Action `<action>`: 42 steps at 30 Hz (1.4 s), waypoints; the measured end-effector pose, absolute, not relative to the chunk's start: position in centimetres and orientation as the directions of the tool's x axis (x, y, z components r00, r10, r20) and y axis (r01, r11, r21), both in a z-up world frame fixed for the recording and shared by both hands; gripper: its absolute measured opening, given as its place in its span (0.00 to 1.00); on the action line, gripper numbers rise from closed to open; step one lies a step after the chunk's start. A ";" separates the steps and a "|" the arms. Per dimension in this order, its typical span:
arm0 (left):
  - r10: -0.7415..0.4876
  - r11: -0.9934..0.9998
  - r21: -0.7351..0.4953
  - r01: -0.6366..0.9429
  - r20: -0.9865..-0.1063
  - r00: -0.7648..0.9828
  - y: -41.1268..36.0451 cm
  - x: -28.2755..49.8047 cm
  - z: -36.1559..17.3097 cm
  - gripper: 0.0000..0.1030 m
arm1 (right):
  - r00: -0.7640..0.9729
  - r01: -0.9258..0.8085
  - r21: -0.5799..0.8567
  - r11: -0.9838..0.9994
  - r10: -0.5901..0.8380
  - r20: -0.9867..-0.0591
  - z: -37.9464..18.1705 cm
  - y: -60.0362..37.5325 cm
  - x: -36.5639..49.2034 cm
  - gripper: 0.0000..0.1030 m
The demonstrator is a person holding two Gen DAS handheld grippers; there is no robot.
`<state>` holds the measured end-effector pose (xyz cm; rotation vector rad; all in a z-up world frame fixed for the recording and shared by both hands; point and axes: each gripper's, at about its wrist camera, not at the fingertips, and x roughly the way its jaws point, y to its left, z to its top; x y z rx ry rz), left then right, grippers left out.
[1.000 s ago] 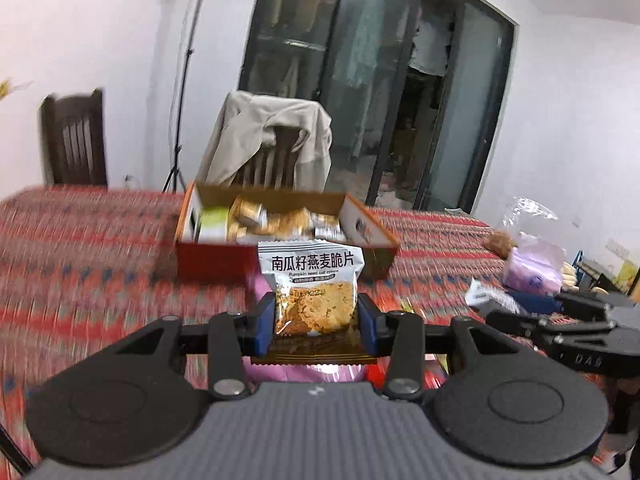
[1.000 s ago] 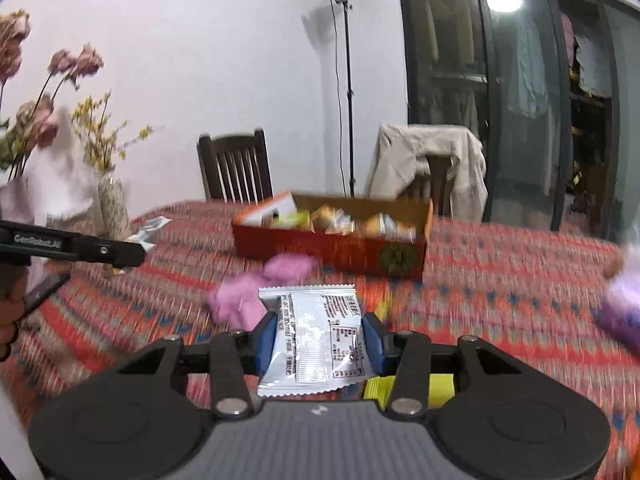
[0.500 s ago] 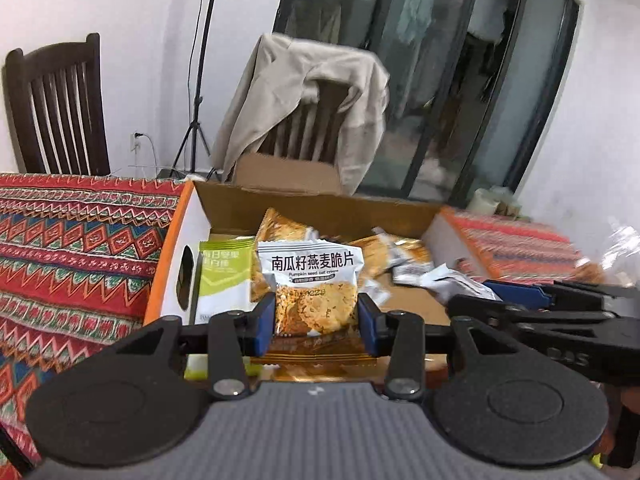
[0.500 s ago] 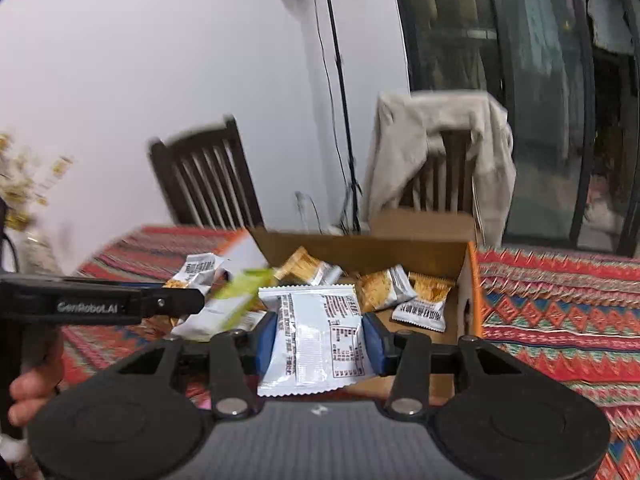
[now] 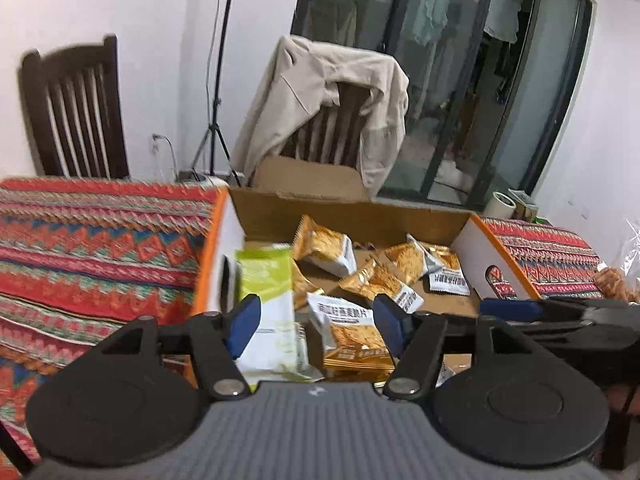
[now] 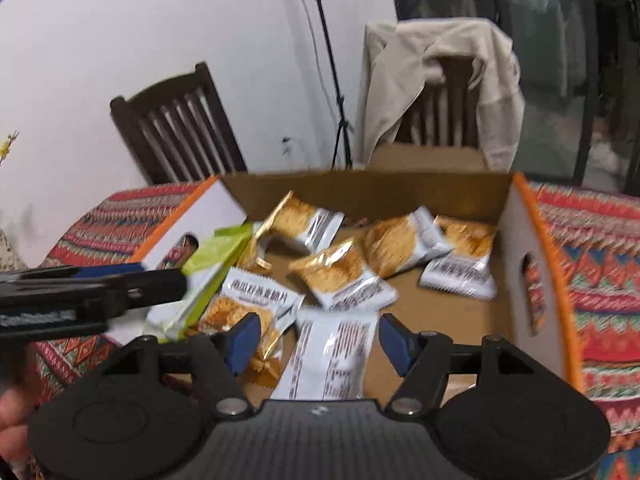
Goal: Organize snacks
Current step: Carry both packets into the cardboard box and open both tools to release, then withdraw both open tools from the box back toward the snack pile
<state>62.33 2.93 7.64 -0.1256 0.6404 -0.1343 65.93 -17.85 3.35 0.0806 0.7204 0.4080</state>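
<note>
Left wrist view: left gripper (image 5: pixel 316 326) sits low centre of frame, over the open cardboard box with orange-edged white end panels (image 5: pixel 472 244). Blue fingers spread wide, nothing between them under load. Pumpkin-seed oat crisp packet, white top with gold base (image 5: pixel 352 334), lies below the gap, tilted, among the other packets; no pad visibly touching it. Green-and-white flat packet (image 5: pixel 270 304) lies just left of it, against the box's left end.

Right wrist view: right gripper (image 6: pixel 318 338) also low centre, fingers wide apart. White foil packet with printed back panel (image 6: pixel 332 354) lies in the gap, slanted, lower edge hidden behind the gripper body; no clamping evident. Blurred, so contact cannot be ruled out.

Box contents: several gold-and-white foil snack packets (image 6: pixel 342 276) scattered over the floor, mid frame. Box rests on the red patterned tablecloth (image 5: pixel 100 248).

Judgement: drop-off step, both packets let go into the box. The next move calls for lifting both grippers straight up clear of the box walls, then reaching for any snacks left on the cloth. Risk: a finger snagging a packet edge on the way out.
</note>
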 end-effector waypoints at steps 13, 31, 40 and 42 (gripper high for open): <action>-0.210 0.977 -0.116 0.177 -0.426 0.880 1.8 44.5 13.6 0.75 | 0.807 -0.396 0.056 0.917 0.377 -0.454 12.3 -24.7 50.1 0.76; -0.228 0.972 -0.171 0.161 -0.532 0.815 -0.7 24.9 4.7 0.92 | 0.842 -0.331 0.025 0.943 0.307 -0.444 3.2 -28.9 25.8 0.85; -0.205 0.976 -0.180 0.124 -0.560 0.803 0.1 24.5 3.4 0.92 | 0.763 -0.329 0.112 0.938 0.334 -0.554 -2.0 -28.0 23.1 0.85; -0.204 0.976 -0.183 0.120 -0.558 0.805 0.3 24.5 3.5 0.92 | 0.769 -0.321 0.111 0.940 0.327 -0.550 -2.0 -28.1 23.0 0.85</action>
